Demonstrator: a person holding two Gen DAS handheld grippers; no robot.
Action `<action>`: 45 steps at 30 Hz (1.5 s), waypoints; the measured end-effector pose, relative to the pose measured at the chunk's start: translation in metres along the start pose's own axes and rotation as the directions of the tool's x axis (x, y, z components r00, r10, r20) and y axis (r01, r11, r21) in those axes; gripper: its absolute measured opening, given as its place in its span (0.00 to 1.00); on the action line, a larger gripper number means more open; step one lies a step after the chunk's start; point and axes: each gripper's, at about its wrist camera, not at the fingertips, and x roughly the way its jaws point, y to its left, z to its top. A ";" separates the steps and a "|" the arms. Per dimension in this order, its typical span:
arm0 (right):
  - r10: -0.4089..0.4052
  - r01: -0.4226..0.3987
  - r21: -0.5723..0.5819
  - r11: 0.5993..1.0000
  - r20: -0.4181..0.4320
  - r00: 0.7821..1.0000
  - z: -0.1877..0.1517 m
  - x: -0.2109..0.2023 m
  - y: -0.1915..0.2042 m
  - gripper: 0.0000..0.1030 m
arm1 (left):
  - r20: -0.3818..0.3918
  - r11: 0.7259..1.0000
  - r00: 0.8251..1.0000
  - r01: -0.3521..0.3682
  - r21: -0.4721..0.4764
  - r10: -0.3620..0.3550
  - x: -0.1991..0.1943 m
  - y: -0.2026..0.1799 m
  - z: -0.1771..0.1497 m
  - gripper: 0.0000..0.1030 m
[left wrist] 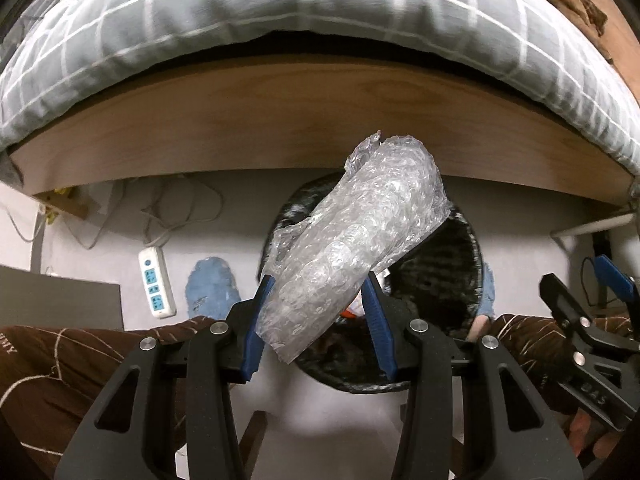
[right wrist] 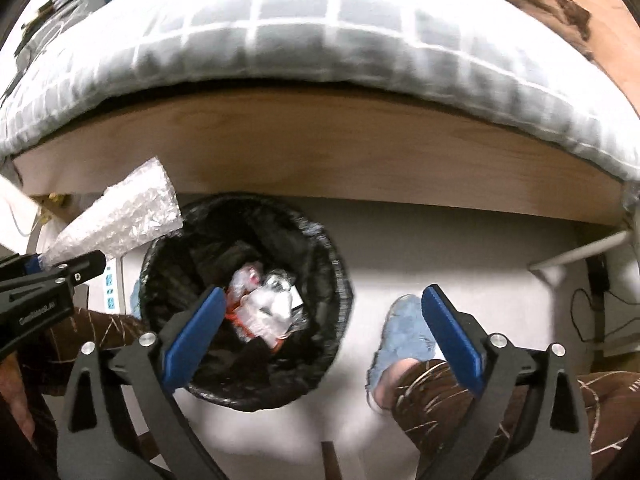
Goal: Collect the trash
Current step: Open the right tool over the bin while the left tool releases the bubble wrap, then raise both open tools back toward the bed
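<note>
**Item record: bubble wrap held over the trash bin**

Left hand-held gripper [left wrist: 318,316]: partly closed, blue pads pressing both sides of a crumpled piece of bubble wrap [left wrist: 356,240]. The wrap sticks out far beyond the pads, its free end raised toward the bed frame [left wrist: 280,128]. It hangs above the near-left part of the trash bin [left wrist: 460,248], probably so that letting go drops it inside.

Right hand-held gripper [right wrist: 324,328]: jaws wide apart, nothing between them. It points down at the floor with its left finger over the bin's right side; the empty, spread jaws suit a hand that has nothing more to carry here.

Trash bin: round, lined with a black bag, standing on the pale floor [right wrist: 440,248] just near of the wooden bed frame. Crumpled clear plastic and red-and-white wrappers [right wrist: 260,304] lie at the bottom.

Surroundings: grey checked bedding [left wrist: 320,20] overhangs the frame. A white power strip [left wrist: 157,282] lies on the floor left of the bin. The person's blue slippers [right wrist: 404,332] and brown patterned trouser legs [left wrist: 60,356] flank the bin.

Assessment: one release appears to remain.
</note>
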 end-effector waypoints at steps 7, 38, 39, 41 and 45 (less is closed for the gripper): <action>-0.055 0.055 0.007 0.998 0.055 0.997 -0.001 -0.018 -0.021 0.93 | 0.008 0.998 0.999 0.040 0.051 -0.040 -0.002 -0.027 0.001 0.42; -0.070 0.060 0.068 0.996 0.157 0.985 0.027 -0.048 -0.013 0.93 | 0.182 0.999 0.983 -0.034 0.042 0.026 -0.041 -0.006 0.018 0.94; -0.069 0.058 0.072 0.996 0.168 0.983 0.030 -0.051 -0.013 0.93 | 0.187 0.999 0.982 -0.035 0.038 0.028 -0.043 -0.004 0.019 0.94; -0.064 0.051 0.076 0.996 0.180 0.982 0.034 -0.056 -0.013 0.93 | 0.202 0.999 0.979 -0.040 0.033 0.033 -0.051 -0.001 0.021 0.94; -0.059 0.044 0.064 0.997 0.242 0.969 0.048 -0.077 -0.011 0.93 | 0.237 0.999 0.970 -0.050 0.006 0.047 -0.066 0.007 0.025 0.94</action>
